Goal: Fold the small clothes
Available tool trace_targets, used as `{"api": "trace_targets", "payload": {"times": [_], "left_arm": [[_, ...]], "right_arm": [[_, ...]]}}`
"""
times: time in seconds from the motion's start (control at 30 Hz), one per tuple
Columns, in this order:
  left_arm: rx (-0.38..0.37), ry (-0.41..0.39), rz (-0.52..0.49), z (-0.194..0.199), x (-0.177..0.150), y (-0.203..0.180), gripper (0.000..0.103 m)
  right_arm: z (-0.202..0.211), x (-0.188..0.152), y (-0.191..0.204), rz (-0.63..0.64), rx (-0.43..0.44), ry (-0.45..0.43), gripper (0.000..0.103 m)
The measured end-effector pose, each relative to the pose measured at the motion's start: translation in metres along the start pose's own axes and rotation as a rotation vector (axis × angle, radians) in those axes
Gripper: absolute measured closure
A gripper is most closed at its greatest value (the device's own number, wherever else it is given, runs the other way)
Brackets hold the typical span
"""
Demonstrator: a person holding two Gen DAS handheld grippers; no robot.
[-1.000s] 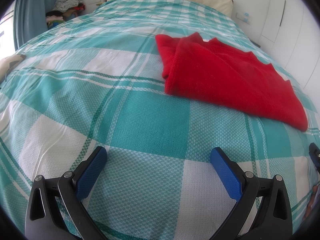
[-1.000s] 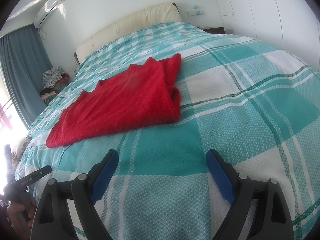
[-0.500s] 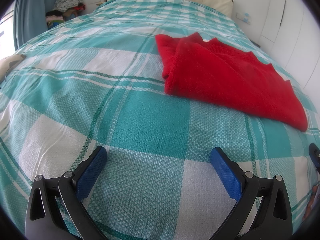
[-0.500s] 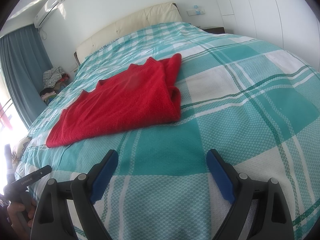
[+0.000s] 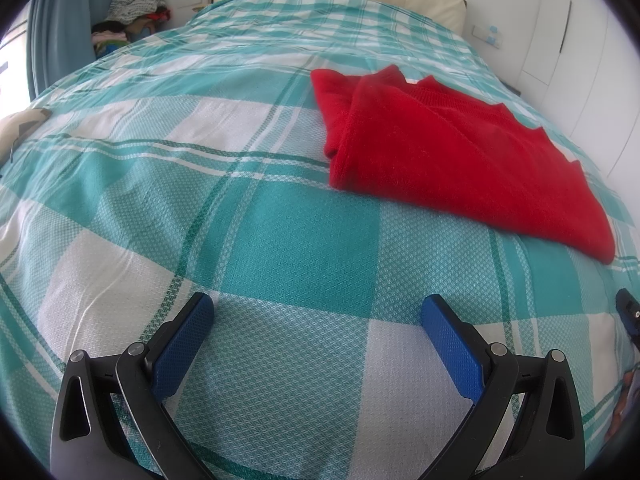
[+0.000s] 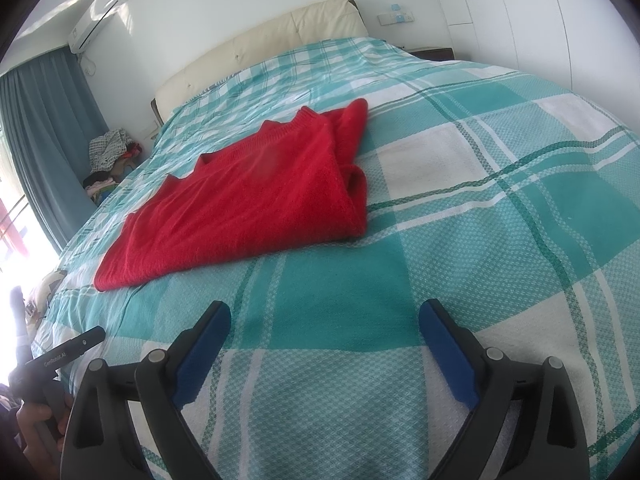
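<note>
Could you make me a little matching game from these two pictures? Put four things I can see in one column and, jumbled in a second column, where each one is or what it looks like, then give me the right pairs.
Things:
1. red sweater
2. headboard
3. curtain
4. pile of clothes

Descriptions:
A. cream, padded, at the far end of the bed
B. blue-grey, hanging by the bright window
C. heaped on the floor in the corner beside the bed
D. folded, lying flat on the teal checked bedspread

Pairs: 1-D, 2-A, 3-B, 4-C
</note>
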State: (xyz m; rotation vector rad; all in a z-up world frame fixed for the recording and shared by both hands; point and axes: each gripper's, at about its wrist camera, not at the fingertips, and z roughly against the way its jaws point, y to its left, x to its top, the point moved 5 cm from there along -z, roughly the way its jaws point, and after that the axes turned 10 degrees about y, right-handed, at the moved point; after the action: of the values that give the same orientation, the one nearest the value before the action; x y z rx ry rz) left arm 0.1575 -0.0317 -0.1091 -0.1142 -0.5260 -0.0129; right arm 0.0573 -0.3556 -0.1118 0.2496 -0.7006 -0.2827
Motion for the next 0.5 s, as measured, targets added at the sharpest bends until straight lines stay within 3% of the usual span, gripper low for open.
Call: {"api": "trace_targets", "payload": {"times": [0.17,0.27,0.5], "left_arm": [[-0.002,-0.001,0.002,0.000,0.000,0.000,0.000],[-0.002,-0.003,0.006,-0.001,0.000,0.000,0.000],[0.000,-0.003,0.007,-0.002,0.000,0.000,0.000]], "right_arm": [[-0.004,0.001,0.000,-0.002,0.003,0.014,0.008],[-0.012,0.004,0.004,0.028,0.006,0.057,0.000],[-0.029,0.002,0.031,0.218,-0.215,0.168,0.000]]}}
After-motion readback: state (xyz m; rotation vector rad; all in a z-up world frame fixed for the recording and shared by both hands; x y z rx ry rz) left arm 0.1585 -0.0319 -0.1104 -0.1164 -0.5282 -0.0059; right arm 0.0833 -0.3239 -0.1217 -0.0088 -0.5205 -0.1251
